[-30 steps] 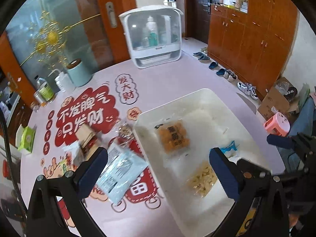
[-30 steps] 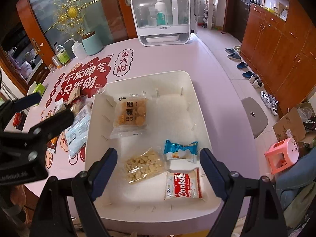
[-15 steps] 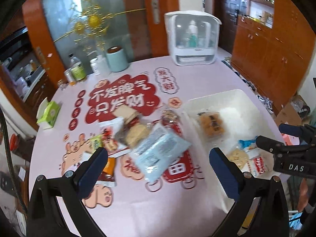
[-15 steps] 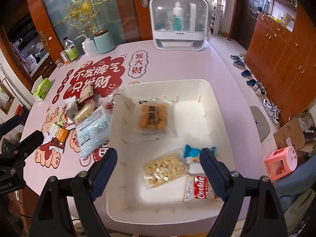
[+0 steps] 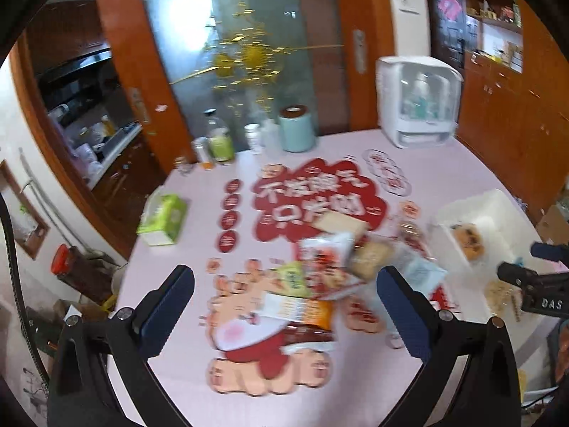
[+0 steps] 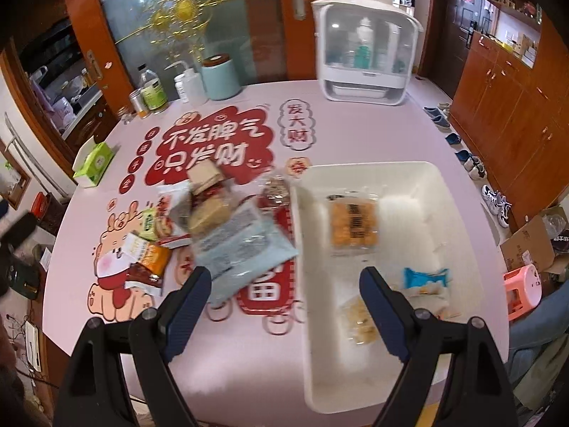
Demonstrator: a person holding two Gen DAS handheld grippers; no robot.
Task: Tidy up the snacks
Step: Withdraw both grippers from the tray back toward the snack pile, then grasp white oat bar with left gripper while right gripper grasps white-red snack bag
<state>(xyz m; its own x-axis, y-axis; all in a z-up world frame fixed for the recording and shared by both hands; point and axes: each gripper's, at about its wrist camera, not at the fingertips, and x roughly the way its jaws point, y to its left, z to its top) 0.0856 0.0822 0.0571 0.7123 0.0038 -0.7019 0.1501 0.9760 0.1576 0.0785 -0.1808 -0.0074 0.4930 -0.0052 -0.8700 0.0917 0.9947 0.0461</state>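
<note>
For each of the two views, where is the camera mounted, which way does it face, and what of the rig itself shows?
Left wrist: sits on the left hand-held gripper, looks forward and down over the loose snack pile on the pink table; both its open fingers show, with the right hand-held gripper at the right edge.
Right wrist: sits on the right hand-held gripper, looks down at the white bin and pile; both open fingers show.
Shared: pile, bin, green tissue box, white cabinet.
</note>
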